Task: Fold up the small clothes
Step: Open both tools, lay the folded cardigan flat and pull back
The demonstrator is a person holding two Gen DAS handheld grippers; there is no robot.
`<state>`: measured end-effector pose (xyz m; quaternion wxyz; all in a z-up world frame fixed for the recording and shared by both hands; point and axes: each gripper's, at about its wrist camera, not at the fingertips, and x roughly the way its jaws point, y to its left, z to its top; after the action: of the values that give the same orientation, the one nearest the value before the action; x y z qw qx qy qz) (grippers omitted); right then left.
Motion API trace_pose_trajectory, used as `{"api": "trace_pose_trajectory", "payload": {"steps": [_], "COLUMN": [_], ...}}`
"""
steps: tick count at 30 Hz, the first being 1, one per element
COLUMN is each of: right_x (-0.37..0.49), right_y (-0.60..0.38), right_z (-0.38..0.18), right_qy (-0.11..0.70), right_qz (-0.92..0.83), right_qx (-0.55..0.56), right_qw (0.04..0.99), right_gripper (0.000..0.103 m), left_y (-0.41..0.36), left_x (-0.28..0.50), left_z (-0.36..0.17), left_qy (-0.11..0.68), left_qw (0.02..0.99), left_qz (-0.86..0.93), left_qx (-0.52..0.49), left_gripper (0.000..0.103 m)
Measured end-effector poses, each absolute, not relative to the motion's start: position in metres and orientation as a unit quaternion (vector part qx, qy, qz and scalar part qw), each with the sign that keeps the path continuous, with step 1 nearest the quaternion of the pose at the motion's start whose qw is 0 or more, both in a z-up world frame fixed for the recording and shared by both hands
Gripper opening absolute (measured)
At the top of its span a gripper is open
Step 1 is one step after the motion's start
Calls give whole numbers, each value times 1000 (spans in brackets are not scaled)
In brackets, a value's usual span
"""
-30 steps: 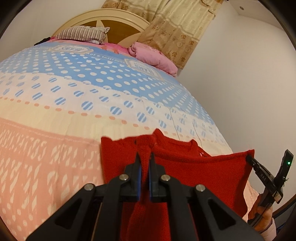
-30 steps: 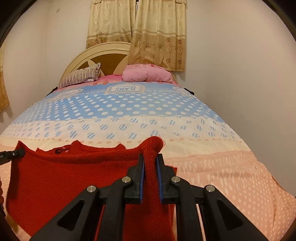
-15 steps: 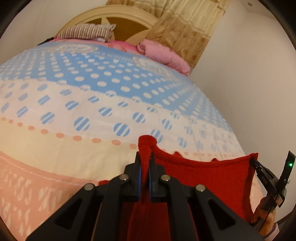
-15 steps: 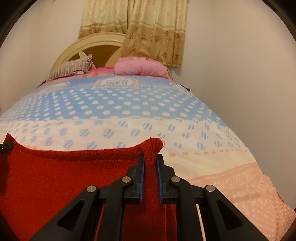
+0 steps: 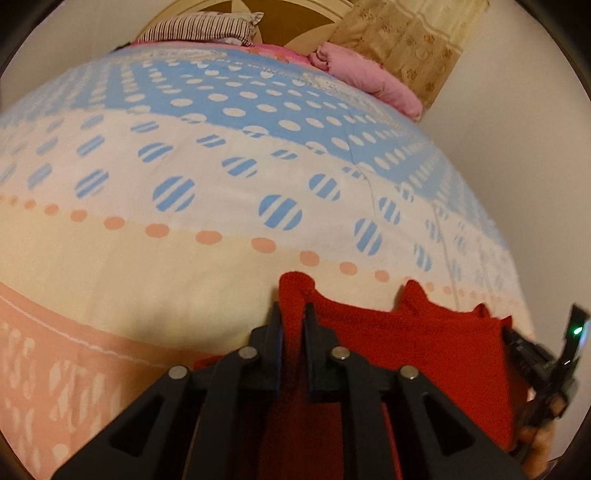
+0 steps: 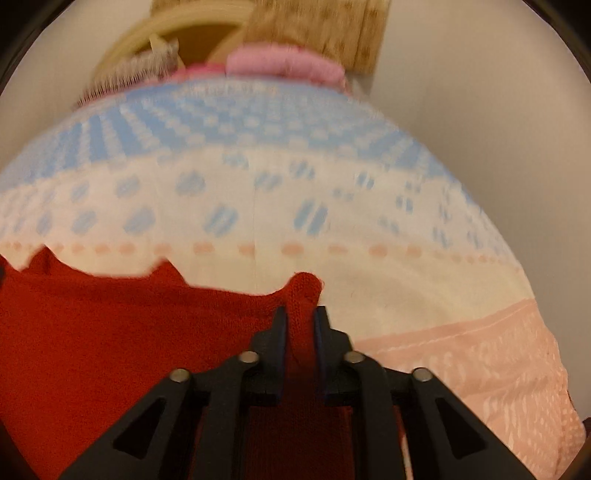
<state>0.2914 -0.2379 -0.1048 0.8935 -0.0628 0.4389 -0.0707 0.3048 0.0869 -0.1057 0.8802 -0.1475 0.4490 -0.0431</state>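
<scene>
A red knitted top (image 5: 417, 347) lies low on a bed (image 5: 184, 258), in the lower right of the left view and the lower left of the right view. It sits on the cream and peach part of the bed cover.

The left gripper (image 5: 292, 314) has a bunched corner of the red top between its fingers (image 5: 275, 325). The fingers are opening, but the cloth still fills the gap and the pads seem to press on it. The right gripper (image 6: 300, 317) has the other corner between its fingers (image 6: 279, 325). These fingers are opening too, and the cloth still sits tight between them.

At the far right edge of the left view, the other gripper shows as a dark shape with a small green light (image 5: 576, 330).

The bed cover has blue dots on top, striped blue spots in the middle, a row of peach dots, then peach at the bottom. At the top of the frame are a striped pillow (image 5: 199, 27), a pink pillow (image 5: 365, 79), a round wooden headboard (image 5: 291, 14) and tan curtains (image 5: 410, 40). The walls are plain and pale. The right view is blurry.
</scene>
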Motion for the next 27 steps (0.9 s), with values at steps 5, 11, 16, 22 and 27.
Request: {"api": "trace_pose_trajectory", "payload": {"steps": [5, 11, 16, 22, 27], "right_x": [273, 183, 136, 99, 91], "right_y": [-251, -248, -214, -186, -206], "right_z": [-85, -26, -28, -61, -94], "right_qy": [403, 276, 310, 353, 401], "right_qz": [-87, -124, -22, 24, -3], "right_qx": [-33, -11, -9, -31, -10], "right_qw": [910, 953, 951, 935, 916], "right_gripper": [40, 48, 48, 48, 48], "left_y": [71, 55, 36, 9, 5], "left_x": [279, 224, 184, 160, 152], "left_z": [-76, -51, -57, -79, -89], "left_qy": [414, 376, 385, 396, 385], "left_qw": [908, 926, 922, 916, 920], "left_qz": [-12, -1, -25, -25, -8], "left_qx": [-52, 15, 25, 61, 78], "left_gripper": [29, 56, 56, 56, 59]}}
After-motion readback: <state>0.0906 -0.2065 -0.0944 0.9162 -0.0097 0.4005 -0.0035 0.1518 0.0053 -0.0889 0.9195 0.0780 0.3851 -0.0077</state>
